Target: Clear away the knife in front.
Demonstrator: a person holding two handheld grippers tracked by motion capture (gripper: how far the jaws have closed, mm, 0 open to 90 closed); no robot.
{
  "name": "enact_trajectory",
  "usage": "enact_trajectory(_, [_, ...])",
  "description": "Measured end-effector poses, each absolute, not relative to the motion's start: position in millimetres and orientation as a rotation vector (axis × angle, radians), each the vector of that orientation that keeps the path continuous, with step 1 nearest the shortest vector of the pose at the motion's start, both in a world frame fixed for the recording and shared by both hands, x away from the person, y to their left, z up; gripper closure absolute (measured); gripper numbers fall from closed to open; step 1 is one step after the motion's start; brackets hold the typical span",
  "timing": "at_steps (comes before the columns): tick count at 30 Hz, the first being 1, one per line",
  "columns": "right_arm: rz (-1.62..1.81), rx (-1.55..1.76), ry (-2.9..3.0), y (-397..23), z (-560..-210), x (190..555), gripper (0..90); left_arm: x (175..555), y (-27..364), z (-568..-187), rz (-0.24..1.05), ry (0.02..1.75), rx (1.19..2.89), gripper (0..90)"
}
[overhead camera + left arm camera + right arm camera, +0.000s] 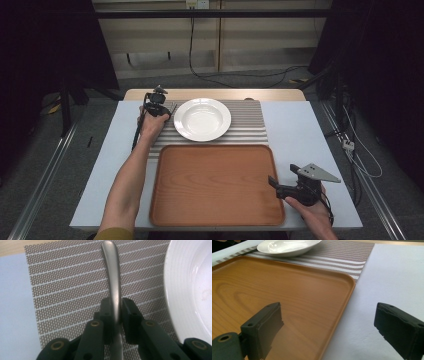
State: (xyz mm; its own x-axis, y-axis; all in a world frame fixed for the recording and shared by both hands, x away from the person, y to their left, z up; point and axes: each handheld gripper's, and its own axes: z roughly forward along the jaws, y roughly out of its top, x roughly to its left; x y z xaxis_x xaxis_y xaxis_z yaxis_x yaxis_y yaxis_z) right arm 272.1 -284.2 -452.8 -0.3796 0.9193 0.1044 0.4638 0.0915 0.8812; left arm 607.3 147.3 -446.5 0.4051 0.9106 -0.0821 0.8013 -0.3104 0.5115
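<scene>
Left gripper view: your left gripper (116,315) has its fingers clamped on the utensil handle (112,277), long axis running straight ahead over the placemat (70,290), plate (185,290) just beside; right gripper (327,332) gapes, well apart.

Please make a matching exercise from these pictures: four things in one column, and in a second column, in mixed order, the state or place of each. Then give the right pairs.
Things:
1. plate
2. tray
3. left gripper
4. right gripper

States or places:
A. open, above the tray's right edge
B. on the striped mat
C. shut on a metal handle
D. wooden, nothing on it

Pairs: 1-B, 2-D, 3-C, 4-A
</scene>
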Motion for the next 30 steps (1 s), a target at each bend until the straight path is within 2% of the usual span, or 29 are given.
enact_trajectory(8, [1.241, 1.356, 1.889, -284.9, -452.5, 271.7, 7.7, 605.9, 144.7, -446.5, 0.339, 1.455, 2.212, 78.9])
enact_trajectory(30, [1.235, 1.354, 1.897, -282.9, -453.2, 271.7, 7.8, 602.4, 151.2, -442.3, 0.302, 1.458, 2.212, 80.2])
